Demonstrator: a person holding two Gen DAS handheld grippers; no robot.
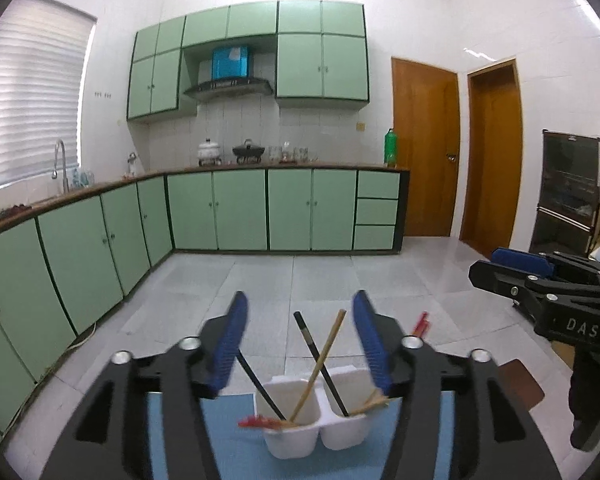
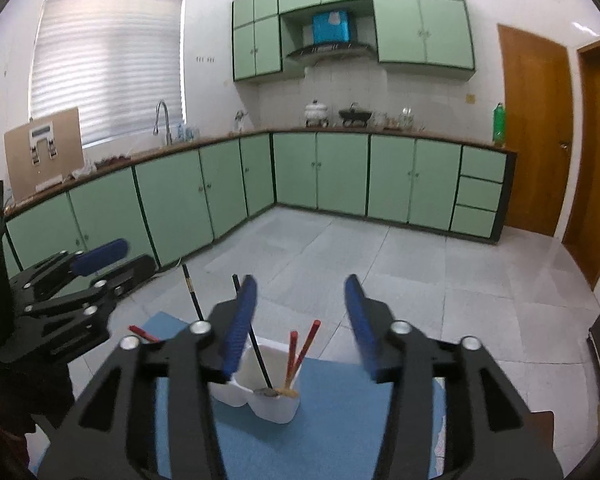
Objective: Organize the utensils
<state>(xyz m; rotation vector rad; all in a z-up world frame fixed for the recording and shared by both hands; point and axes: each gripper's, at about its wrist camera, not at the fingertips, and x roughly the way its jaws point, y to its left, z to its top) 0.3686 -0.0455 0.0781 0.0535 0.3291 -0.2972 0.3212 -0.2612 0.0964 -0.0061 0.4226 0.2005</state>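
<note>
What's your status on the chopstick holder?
Left claw open, empty. Right claw open, empty. White two-cup holder on blue mat, chopsticks crossed inside. Path clear.

Both fisheye views ride on the grippers, looking forward and slightly downward along blue-padded fingers, close above a white plastic two-compartment holder (image 1: 314, 420) (image 2: 260, 394) on a blue mat (image 1: 228, 432) (image 2: 332, 408). The left wrist view sees the other gripper at three o'clock, the right wrist view at nine. Both share the green kitchen cabinets (image 1: 240, 210) (image 2: 340, 172) at twelve o'clock.
</note>
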